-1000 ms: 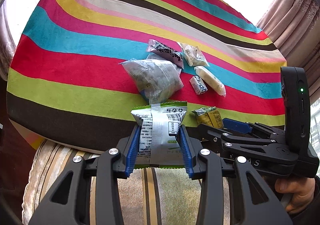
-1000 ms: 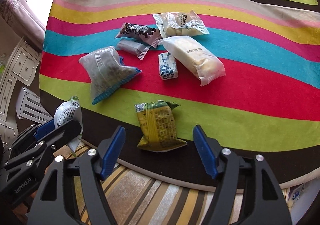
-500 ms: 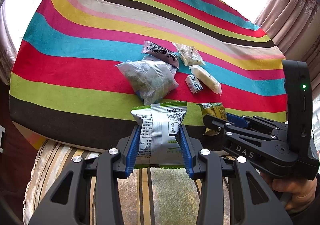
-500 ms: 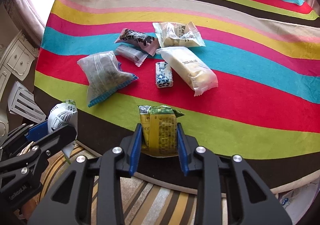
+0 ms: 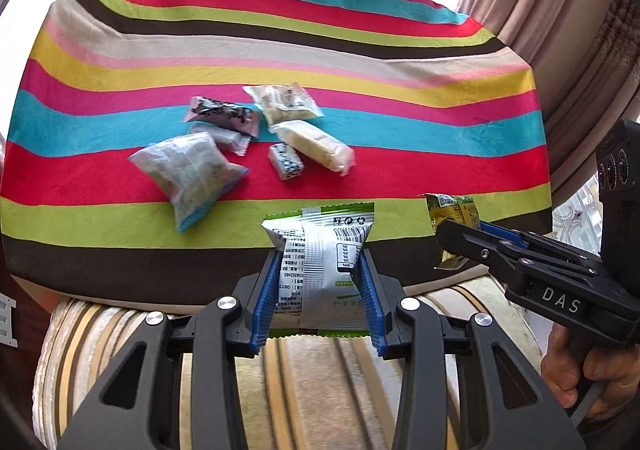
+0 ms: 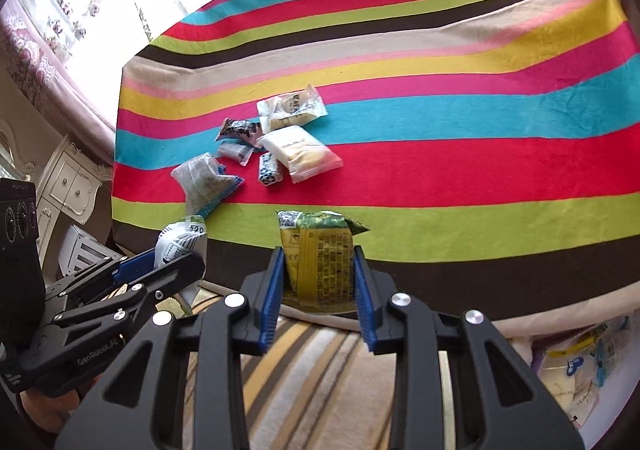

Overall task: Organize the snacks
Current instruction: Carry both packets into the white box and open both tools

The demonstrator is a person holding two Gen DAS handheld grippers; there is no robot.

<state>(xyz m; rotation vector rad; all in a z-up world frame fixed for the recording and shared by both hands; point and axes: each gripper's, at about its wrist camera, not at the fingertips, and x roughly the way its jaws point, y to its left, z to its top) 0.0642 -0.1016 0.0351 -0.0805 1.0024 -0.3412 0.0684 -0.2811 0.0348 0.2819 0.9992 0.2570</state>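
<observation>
Beyond both grippers, the loose snack pile (image 5: 256, 146) lies ahead on the striped bench (image 5: 400, 178), while the left gripper (image 5: 318, 282) clamps a white-green packet (image 5: 320, 250) and the right gripper (image 6: 318, 286) a yellow packet (image 6: 320, 258), each upright.

Packet print (image 5: 320, 274) too small to read; bagged items (image 6: 572, 366) at right edge indistinct

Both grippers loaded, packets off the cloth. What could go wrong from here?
1. The right gripper pinches only the lower part of the yellow packet; its top flops free and could slip out.
2. The left gripper squeezes the white packet, so the contents may get crushed.
3. The two grippers sit close together and could knock.
</observation>
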